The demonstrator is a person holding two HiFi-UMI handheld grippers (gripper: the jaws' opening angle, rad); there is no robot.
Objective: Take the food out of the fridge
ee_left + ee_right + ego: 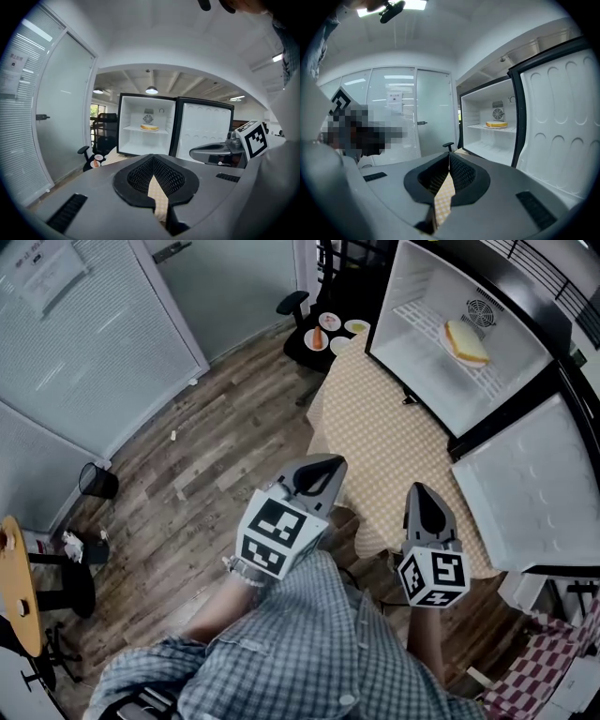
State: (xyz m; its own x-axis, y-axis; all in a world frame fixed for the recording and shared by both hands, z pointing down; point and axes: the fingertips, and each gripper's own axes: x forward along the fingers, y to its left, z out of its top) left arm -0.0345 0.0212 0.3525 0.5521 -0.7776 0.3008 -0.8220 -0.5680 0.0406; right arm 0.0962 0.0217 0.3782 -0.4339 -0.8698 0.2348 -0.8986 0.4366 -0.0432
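The small fridge [412, 381] stands open on a table with a yellow checked cloth [384, 442]. A round yellow and white piece of food [466, 341] lies on its wire shelf, and shows too in the left gripper view [149, 127] and the right gripper view [496, 124]. The white fridge door [534, 488] is swung wide to the right. My left gripper [323, 463] hangs over the table's near left corner, well short of the fridge, jaws shut and empty [153, 157]. My right gripper [419, 489] is beside it over the cloth, jaws shut too, nothing held [449, 154].
Small plates of food [328, 329] sit on a black chair beyond the table. A black waste bin [97, 481] stands by the glass partition at left. A wooden round table [19, 587] is at the far left, a red checked cloth [544, 662] at lower right.
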